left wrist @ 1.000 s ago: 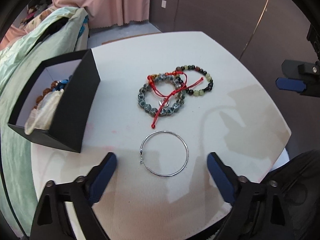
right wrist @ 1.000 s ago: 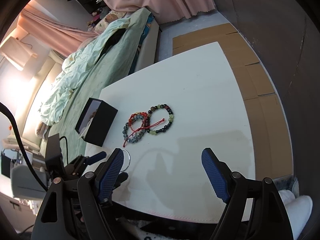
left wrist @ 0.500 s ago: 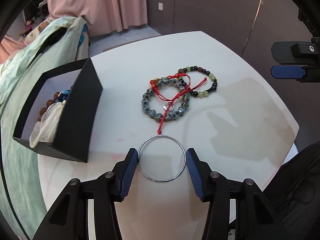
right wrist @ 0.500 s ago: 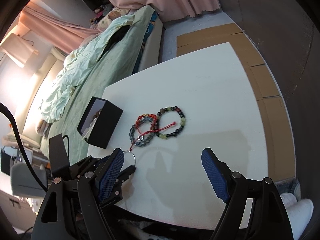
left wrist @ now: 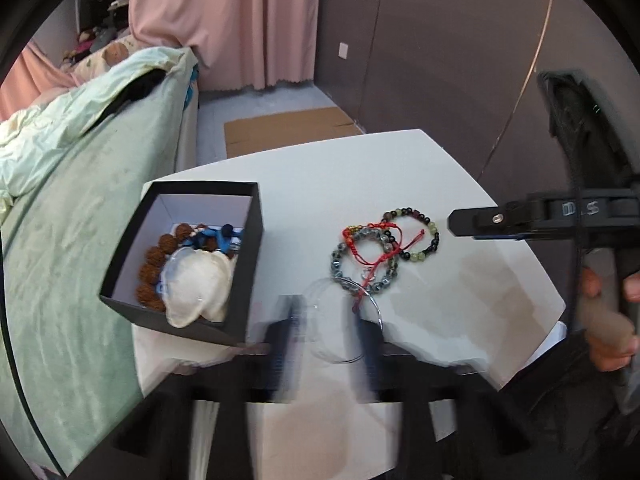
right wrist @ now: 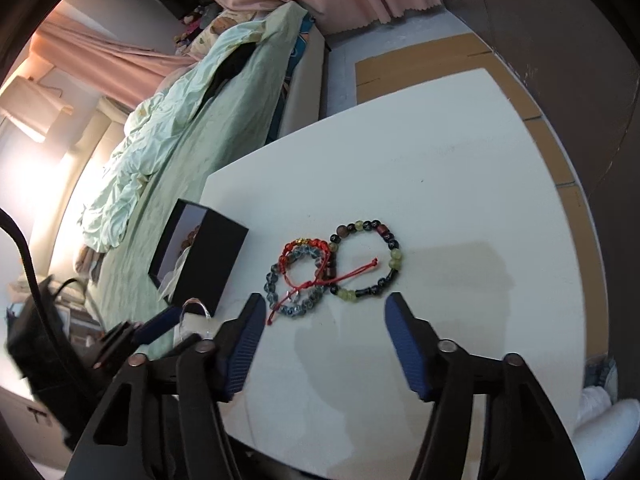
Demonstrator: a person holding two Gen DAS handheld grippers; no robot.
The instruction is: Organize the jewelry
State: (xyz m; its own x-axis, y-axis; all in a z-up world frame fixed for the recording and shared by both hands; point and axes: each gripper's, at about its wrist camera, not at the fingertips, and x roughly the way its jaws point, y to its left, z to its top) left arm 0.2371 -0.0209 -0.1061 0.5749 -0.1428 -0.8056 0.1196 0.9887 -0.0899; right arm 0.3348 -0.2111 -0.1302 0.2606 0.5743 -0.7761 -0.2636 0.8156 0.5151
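Observation:
My left gripper (left wrist: 326,336) is shut on a thin silver hoop (left wrist: 340,320) and holds it lifted above the white table (left wrist: 460,280), blurred by motion. The hoop (right wrist: 196,308) also shows in the right wrist view beside the black box (right wrist: 200,264). The open black box (left wrist: 180,260) holds brown beads, blue beads and a white pouch. A grey bead bracelet (left wrist: 364,260), a red cord bracelet (left wrist: 372,244) and a green-and-dark bead bracelet (left wrist: 416,232) lie tangled mid-table. My right gripper (right wrist: 324,344) is open and empty, just short of these bracelets (right wrist: 336,268).
A bed with a green cover (left wrist: 80,200) runs along the table's left side. Pink curtains (left wrist: 232,20) and a dark wall stand behind. Cardboard (right wrist: 420,64) lies on the floor past the table's far edge.
My left gripper has closed on the silver hoop and lifted it off the table, swinging towards the black box. My right gripper has come closer to the bracelets.

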